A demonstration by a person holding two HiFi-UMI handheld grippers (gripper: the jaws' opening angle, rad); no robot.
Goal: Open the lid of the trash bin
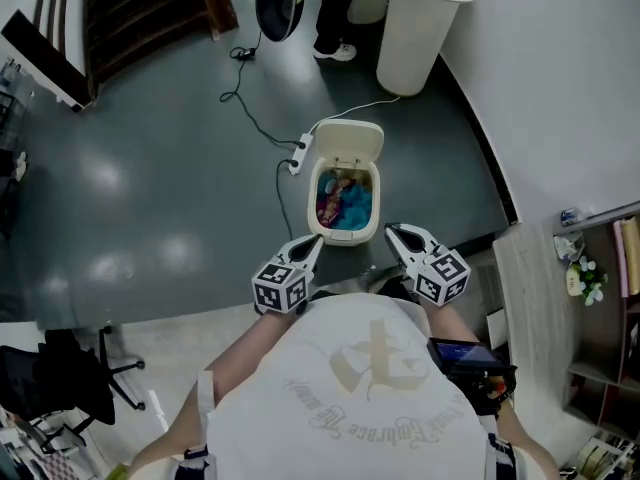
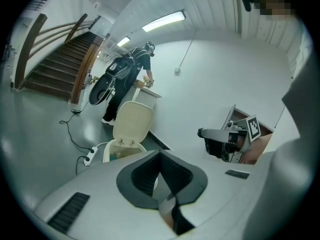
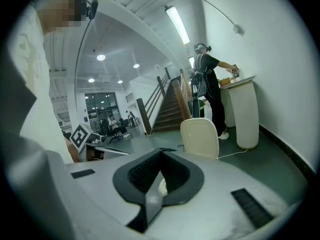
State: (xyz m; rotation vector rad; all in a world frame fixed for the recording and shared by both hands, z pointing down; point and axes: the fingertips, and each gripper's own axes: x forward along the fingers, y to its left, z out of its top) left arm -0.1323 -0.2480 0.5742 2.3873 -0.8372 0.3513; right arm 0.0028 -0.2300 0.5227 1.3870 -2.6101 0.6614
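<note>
The cream trash bin [image 1: 345, 234] is seen standing on the dark floor [image 1: 150, 168], just ahead of the person, with its lid [image 1: 348, 140] swung up and back on its hinge so that the inside is exposed. Crumpled blue and pink refuse [image 1: 345, 203] is visible within. In the left gripper view the same lid [image 2: 132, 121] is shown upright above the bin's rim [image 2: 114, 148].

Both tongs are held low, close to the person's white shirt [image 1: 370, 388], near the bin's front edge but not touching it. The left tongs [image 1: 316, 241] are pointed toward the bin's near left corner, and the right tongs [image 1: 391, 231] toward its near right corner. In each gripper view the jaws are seen pressed together, and nothing is gripped by either pair.

A white power strip [image 1: 299, 154] with a dark cable [image 1: 245, 108] is laid on the floor beside the bin's left. Further back, a tall white cylindrical stand [image 1: 418, 28] is set against the wall, with another person [image 3: 211, 84] standing by it.
</note>
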